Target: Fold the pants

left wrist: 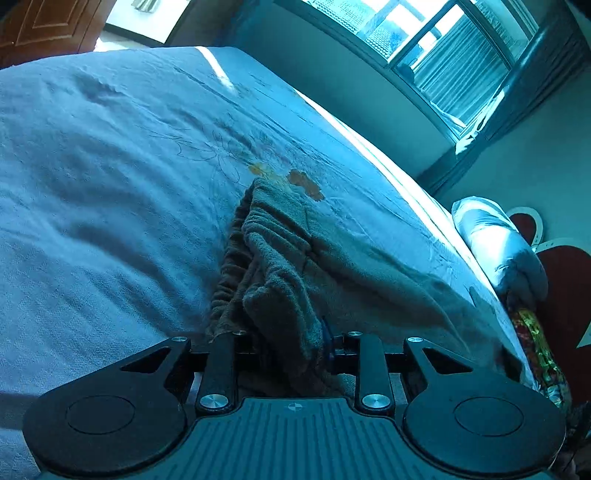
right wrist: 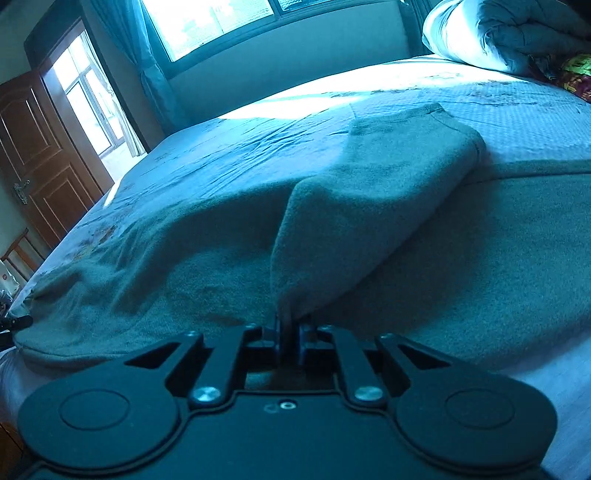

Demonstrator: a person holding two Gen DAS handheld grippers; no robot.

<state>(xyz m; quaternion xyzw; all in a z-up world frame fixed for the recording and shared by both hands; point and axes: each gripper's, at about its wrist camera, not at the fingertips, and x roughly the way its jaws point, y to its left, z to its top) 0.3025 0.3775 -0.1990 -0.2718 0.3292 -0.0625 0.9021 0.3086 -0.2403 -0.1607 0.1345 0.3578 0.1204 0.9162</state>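
Grey-brown fleece pants lie on the blue bedspread. In the left wrist view their gathered elastic waistband faces me and bunches up into my left gripper, which is shut on the waist end; the fingertips are hidden in the cloth. In the right wrist view the pants spread wide across the bed. My right gripper is shut on a lifted fold of a pant leg, whose cuff end lies doubled back on the rest of the pants.
A rolled light duvet and a colourful patterned cloth lie at the head of the bed. A window with curtains runs along the far side. A brown wooden door stands at the left.
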